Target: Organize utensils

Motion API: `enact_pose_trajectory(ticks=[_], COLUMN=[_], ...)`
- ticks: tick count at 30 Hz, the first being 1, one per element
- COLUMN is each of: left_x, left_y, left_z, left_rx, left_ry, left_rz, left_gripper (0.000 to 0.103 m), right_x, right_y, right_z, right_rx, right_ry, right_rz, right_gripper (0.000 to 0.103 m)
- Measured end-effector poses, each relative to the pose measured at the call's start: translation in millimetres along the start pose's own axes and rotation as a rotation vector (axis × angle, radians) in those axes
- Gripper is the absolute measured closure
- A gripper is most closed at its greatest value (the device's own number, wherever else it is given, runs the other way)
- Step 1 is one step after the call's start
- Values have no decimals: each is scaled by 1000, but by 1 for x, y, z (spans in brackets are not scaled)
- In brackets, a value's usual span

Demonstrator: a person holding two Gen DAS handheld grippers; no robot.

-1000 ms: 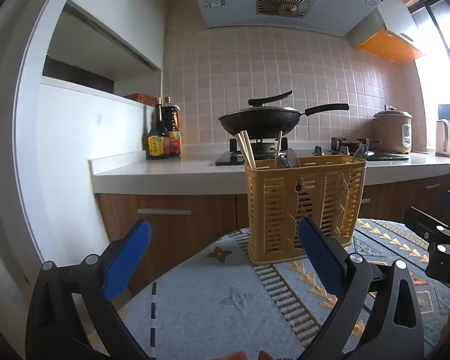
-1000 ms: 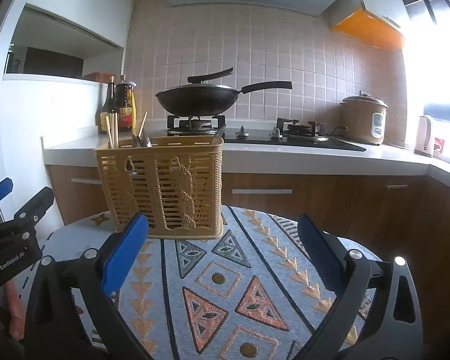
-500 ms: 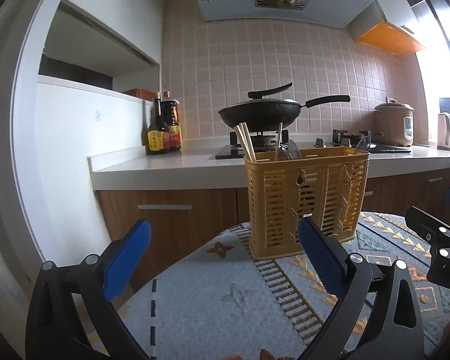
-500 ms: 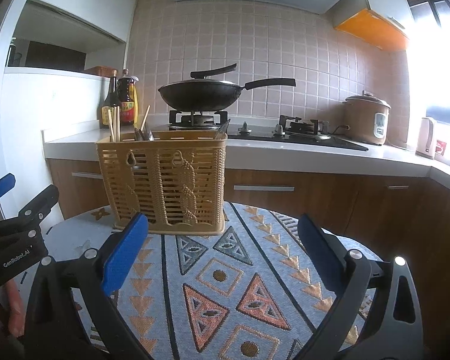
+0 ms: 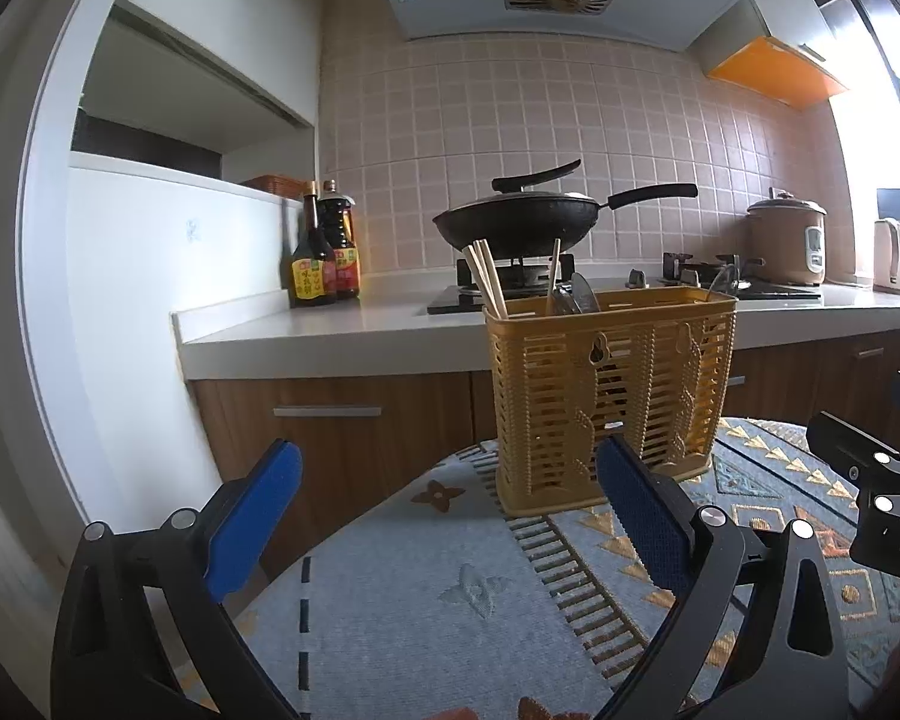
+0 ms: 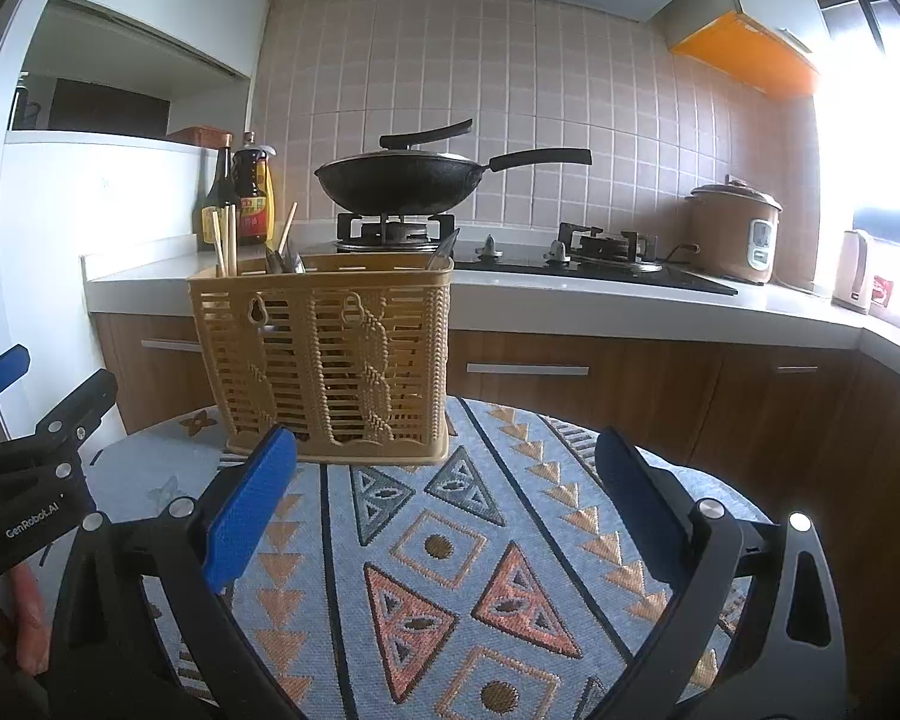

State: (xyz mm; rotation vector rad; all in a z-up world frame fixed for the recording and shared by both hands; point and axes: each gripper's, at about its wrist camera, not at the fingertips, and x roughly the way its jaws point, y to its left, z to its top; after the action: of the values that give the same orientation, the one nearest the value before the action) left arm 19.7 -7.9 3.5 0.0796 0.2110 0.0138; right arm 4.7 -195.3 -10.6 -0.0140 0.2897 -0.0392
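A yellow slatted utensil basket [image 5: 609, 396] [image 6: 330, 360] stands upright on a round table with a patterned cloth [image 5: 450, 588] [image 6: 450, 552]. Wooden chopsticks [image 5: 487, 279] [image 6: 225, 246] and metal utensil ends [image 5: 576, 297] [image 6: 282, 261] stick up from its left compartment. Another metal piece [image 6: 444, 249] leans at its right end. My left gripper [image 5: 447, 510] is open, empty, short of the basket. My right gripper [image 6: 447, 501] is open too, with nothing between its fingers, to the basket's right. Each gripper shows at the edge of the other's view.
Behind the table runs a white kitchen counter [image 5: 330, 330] with wooden cabinets below. On it stand two sauce bottles [image 5: 321, 267], a stove with a black wok [image 6: 402, 177], a rice cooker [image 6: 735, 228] and a kettle [image 6: 858, 270]. A white wall [image 5: 120, 300] rises at left.
Both cameras have pulled back and tilted up slightly, so the basket sits a bit lower and smaller in view. Both grippers stay open and empty.
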Motion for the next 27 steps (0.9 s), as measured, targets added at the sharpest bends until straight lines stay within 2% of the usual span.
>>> enact_pose_trajectory(ticks=[27], left_x=[1], left_y=[-4], left_z=[-1], left_rx=[15], left_ry=[15], left_rz=[-3], left_gripper=[7], right_x=[3], right_y=[1], right_z=[0], right_rx=[1], right_ry=[15], right_rz=[-7], right_gripper=[8])
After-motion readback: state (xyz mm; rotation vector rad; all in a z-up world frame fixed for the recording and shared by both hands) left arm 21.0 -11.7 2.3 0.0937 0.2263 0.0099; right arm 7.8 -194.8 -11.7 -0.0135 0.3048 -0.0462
